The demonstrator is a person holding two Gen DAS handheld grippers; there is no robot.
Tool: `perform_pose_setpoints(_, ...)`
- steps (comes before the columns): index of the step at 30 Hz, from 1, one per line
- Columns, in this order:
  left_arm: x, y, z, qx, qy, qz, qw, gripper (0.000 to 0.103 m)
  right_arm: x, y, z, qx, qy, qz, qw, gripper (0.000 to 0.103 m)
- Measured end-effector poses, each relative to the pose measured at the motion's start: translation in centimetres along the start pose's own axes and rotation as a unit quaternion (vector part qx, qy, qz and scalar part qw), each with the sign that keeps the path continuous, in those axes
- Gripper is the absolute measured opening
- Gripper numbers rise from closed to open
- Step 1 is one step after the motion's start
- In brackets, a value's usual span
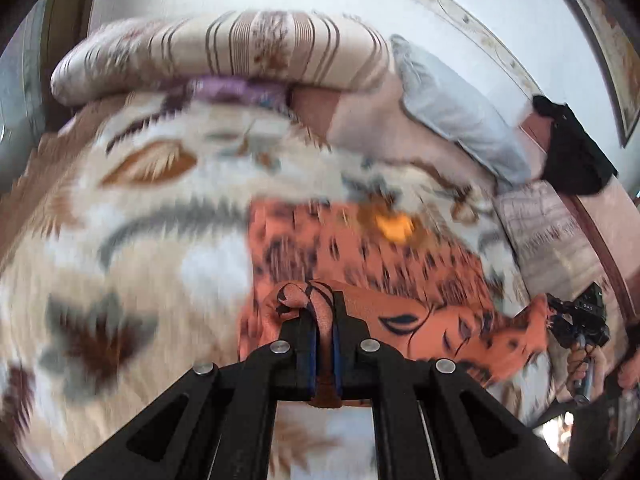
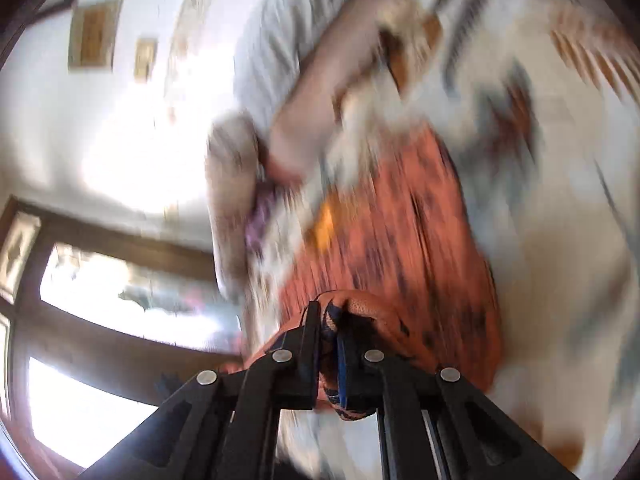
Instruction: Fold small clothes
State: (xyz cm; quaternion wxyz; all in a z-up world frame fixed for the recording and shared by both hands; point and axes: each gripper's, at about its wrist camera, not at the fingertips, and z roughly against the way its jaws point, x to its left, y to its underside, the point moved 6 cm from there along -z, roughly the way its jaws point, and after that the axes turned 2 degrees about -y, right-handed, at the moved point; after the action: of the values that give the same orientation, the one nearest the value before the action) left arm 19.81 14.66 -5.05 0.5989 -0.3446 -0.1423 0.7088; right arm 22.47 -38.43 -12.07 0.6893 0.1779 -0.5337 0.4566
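An orange garment with black markings [image 1: 360,256] lies spread on a patterned blanket [image 1: 120,240]. My left gripper [image 1: 323,320] is shut on a bunched corner of it, with cloth pinched between the blue pads. In the left wrist view my right gripper [image 1: 576,316] holds the garment's other near corner at the right. In the right wrist view, which is blurred, my right gripper [image 2: 330,328] is shut on a fold of the orange garment [image 2: 392,232], which stretches away over the blanket [image 2: 560,200].
A striped rolled quilt [image 1: 224,52] and a grey pillow [image 1: 452,112] lie at the far end of the bed. A black cloth [image 1: 572,148] hangs at the right. A window [image 2: 100,280] shows at left in the right wrist view.
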Motion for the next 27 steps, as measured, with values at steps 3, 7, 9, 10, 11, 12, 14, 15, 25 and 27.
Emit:
perform_pose_setpoints(3,1.3,-3.4,-6.8,0.01,-0.029,0.036,0.9989,0.052,-2.6,-5.1,-4.4,-0.007,0.034,-0.018,0.999,0.023)
perform_pose_setpoints(7,4.8,-2.4,-14.0,0.073,-0.115,0.045,0.9896,0.075,-7.1,-5.3,-6.9,-0.039,0.123,-0.045,0.991,0.067)
perform_pose_setpoints(9,5.8,-1.2,-13.2,0.064,-0.101,0.064,0.9908,0.075,-7.1,-4.3,-5.8,-0.048,0.109,-0.039,0.992,0.067)
perform_pose_setpoints(10,6.2,-0.7,-12.1,0.053,-0.095,0.067,0.9918,0.075,-6.8,-3.8,-4.9,-0.055,0.119,-0.024,0.991,0.067)
perform_pose_setpoints(11,6.5,-0.4,-10.9,0.042,-0.099,0.066,0.992,0.075,-6.0,-2.4,-3.7,-0.061,0.123,-0.003,0.991,0.067)
perform_pose_setpoints(12,6.7,0.0,-9.3,0.028,-0.103,0.064,0.9922,0.075,-5.5,-1.5,-3.1,-0.062,0.116,0.002,0.991,0.067)
perform_pose_setpoints(14,7.0,1.5,-6.0,0.003,-0.096,0.076,0.9924,0.076,-4.3,2.3,-1.6,-0.056,0.101,0.005,0.993,0.068)
perform_pose_setpoints(15,7.0,2.7,-4.7,0.0,-0.084,0.088,0.9925,0.076,-3.9,4.4,-1.3,-0.051,0.094,0.001,0.994,0.069)
perform_pose_setpoints(25,3.5,11.3,-7.4,0.054,-0.041,0.172,0.9828,0.08,-7.0,9.9,-7.1,-0.042,0.085,-0.103,0.99,0.073)
perform_pose_setpoints(27,3.3,10.6,-8.1,0.04,-0.062,0.172,0.9823,0.081,-7.3,8.6,-8.0,-0.057,0.09,-0.127,0.986,0.073)
